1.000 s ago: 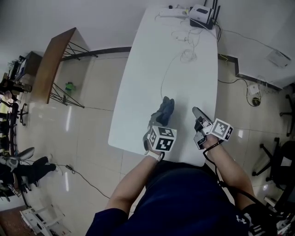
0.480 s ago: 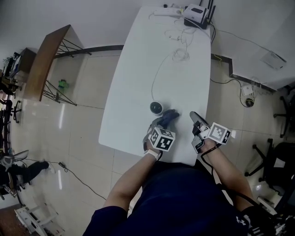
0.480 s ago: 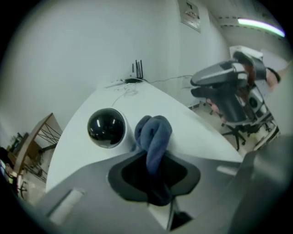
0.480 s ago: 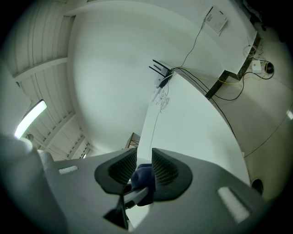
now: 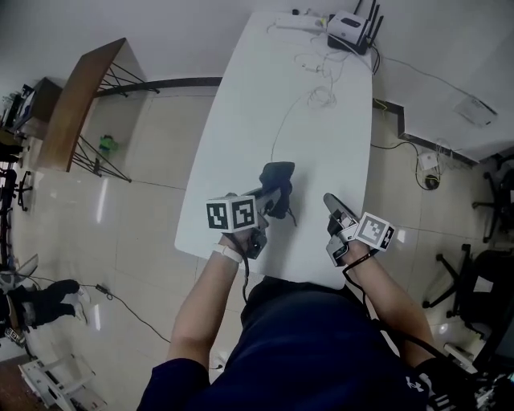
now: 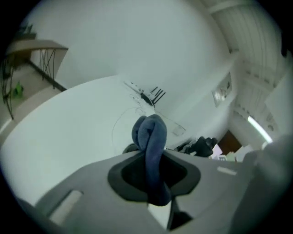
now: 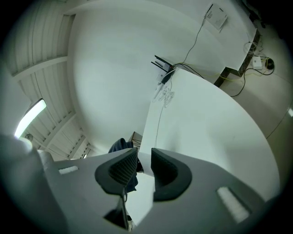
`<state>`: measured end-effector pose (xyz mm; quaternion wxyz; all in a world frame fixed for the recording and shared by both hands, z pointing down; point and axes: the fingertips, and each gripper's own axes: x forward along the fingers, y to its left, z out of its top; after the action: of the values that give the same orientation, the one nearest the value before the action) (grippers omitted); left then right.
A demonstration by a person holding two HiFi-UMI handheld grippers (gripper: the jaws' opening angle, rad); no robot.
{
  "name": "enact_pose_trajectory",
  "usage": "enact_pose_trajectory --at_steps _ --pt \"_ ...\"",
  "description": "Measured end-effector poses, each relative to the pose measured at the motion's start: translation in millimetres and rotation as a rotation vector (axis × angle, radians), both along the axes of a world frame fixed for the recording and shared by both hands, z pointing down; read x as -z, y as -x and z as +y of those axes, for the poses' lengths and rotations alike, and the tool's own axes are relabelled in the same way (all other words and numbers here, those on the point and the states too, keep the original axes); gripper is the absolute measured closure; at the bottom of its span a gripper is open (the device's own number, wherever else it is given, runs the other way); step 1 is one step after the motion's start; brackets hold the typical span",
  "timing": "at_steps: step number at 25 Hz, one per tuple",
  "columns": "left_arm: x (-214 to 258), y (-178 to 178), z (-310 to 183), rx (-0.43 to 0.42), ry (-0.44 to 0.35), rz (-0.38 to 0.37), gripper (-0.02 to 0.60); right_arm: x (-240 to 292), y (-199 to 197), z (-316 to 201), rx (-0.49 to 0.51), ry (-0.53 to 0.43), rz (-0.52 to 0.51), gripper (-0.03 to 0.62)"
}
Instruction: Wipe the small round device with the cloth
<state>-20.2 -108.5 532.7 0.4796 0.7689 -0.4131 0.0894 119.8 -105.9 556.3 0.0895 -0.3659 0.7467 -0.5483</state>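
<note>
My left gripper (image 5: 268, 196) is shut on a dark blue cloth (image 5: 278, 180), which hangs folded between its fingers in the left gripper view (image 6: 151, 137). The cloth sits over the spot where the thin white cable (image 5: 283, 128) ends, so the small round device is hidden in the head view. In the left gripper view a dark rounded edge (image 6: 130, 148) peeks out just left of the cloth. My right gripper (image 5: 331, 202) hovers at the near right of the white table (image 5: 337, 120). Its jaws have just been closing, a narrow gap remains (image 7: 144, 161), and nothing is between them.
A black router (image 5: 351, 24) with antennas, a white power strip (image 5: 293, 22) and coiled white cables (image 5: 324, 96) lie at the table's far end. A wooden side table (image 5: 76, 104) stands on the tiled floor to the left. More cables trail on the floor at right.
My left gripper has rolled so its marker cube faces left, and it carried the cloth up over the round device, which showed bare half a second ago. The right gripper has hardly moved.
</note>
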Motion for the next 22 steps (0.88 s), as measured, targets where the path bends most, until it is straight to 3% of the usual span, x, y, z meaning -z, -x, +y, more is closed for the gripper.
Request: enact_pose_trajectory --at_steps 5,8,11,14,18,22 --pt "-29.2 53.6 -14.1 0.032 0.138 0.326 0.514 1.8 -7.2 6.4 -0.052 0.004 0.034 0.502" --pt "-75.0 63.9 -17.0 0.027 0.262 0.361 0.514 -2.5 -18.6 12.7 -0.111 0.041 0.044 0.503" --pt "-113.5 63.7 -12.6 0.010 0.360 0.305 0.514 2.4 -24.7 16.5 -0.147 0.034 0.058 0.503" --pt "-115.1 61.0 -17.1 -0.082 0.340 0.196 0.514 2.6 -25.5 19.9 -0.191 0.061 0.057 0.503" --pt "-92.0 43.4 -24.5 -0.344 0.210 -0.068 0.514 4.4 -24.4 20.4 -0.180 0.012 0.059 0.503" --pt "-31.4 24.8 -31.3 -0.499 -0.036 -0.255 0.514 1.5 -21.9 24.6 -0.177 0.013 0.046 0.503"
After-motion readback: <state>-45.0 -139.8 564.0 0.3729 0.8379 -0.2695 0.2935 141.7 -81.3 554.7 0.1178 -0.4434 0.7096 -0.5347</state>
